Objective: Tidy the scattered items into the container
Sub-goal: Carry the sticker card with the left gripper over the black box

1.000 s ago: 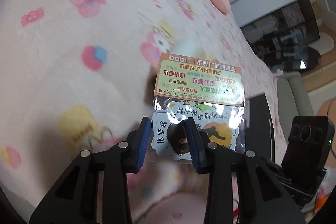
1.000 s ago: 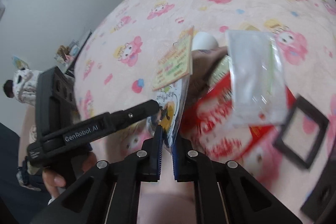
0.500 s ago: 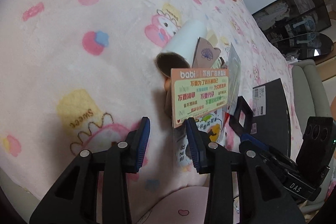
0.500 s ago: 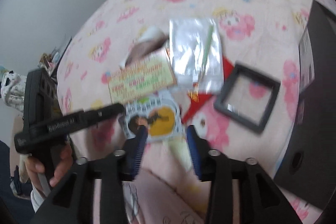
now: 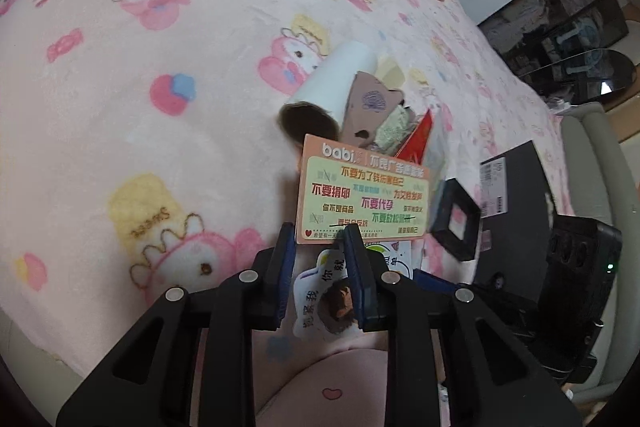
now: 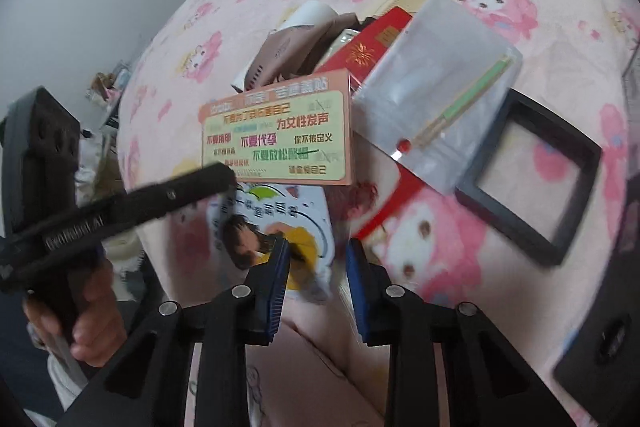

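A sticker pack (image 5: 362, 205) with an orange-and-green header card lay on a bed covered by a pink cartoon blanket (image 5: 140, 75); everything else is placed relative to this pack.

The left gripper (image 5: 318, 251) sat over the pack's lower end, its blue-padded fingers apart, one on each side of the pack's left part. Whether they touched it could not be told.

The right gripper (image 6: 316, 259) hovered at the pack's lower edge (image 6: 280, 135), fingers spread wide and holding nothing. In the right wrist view the left gripper's black finger crossed the pack's lower left corner.

Behind the pack lay a white paper roll (image 5: 320, 91) and a brown cardboard piece (image 5: 366, 107). Just to the pack's right, partly tucked under it, lay a red packet (image 6: 372, 43). Over that packet rested a clear plastic bag (image 6: 436, 83) holding a thin green stick. Further right sat a black square frame (image 6: 528, 179), open in the middle. Beyond the frame, well to the right of the pack, stood a black box (image 5: 516, 211) with a white label.
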`<state>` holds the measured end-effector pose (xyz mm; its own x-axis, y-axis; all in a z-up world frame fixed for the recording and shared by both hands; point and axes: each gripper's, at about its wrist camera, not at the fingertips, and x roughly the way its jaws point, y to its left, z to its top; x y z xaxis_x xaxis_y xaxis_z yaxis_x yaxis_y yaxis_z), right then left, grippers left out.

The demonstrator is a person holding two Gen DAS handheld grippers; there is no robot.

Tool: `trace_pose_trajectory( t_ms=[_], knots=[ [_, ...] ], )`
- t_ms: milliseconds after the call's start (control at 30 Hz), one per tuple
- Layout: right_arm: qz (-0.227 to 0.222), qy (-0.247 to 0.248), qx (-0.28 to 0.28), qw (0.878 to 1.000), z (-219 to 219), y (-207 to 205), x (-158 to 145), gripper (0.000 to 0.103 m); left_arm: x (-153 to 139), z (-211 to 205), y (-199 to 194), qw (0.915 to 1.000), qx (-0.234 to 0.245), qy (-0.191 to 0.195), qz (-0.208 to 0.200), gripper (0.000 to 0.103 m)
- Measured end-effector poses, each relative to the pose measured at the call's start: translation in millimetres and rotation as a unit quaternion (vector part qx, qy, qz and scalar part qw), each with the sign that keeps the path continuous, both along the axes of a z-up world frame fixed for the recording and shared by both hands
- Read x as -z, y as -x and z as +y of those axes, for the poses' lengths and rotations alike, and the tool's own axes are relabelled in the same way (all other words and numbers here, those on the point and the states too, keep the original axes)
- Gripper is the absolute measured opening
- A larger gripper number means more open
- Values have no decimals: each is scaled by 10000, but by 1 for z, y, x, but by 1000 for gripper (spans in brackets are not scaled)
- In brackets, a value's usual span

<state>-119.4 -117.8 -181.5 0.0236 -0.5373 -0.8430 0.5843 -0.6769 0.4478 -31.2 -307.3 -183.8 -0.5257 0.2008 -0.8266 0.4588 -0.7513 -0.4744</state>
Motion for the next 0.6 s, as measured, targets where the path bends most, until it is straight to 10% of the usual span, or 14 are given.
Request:
trace_pose_trajectory(
  t_ms=[200, 600],
  knots=[
    [-235, 17, 103, 9997, -9, 2, 16, 25, 6, 15, 9, 9983, 155, 310, -473, 23],
    [236, 478, 601, 9968, 54, -18, -63, 24, -80, 71, -8, 9968, 525, 394, 459, 23]
  ],
)
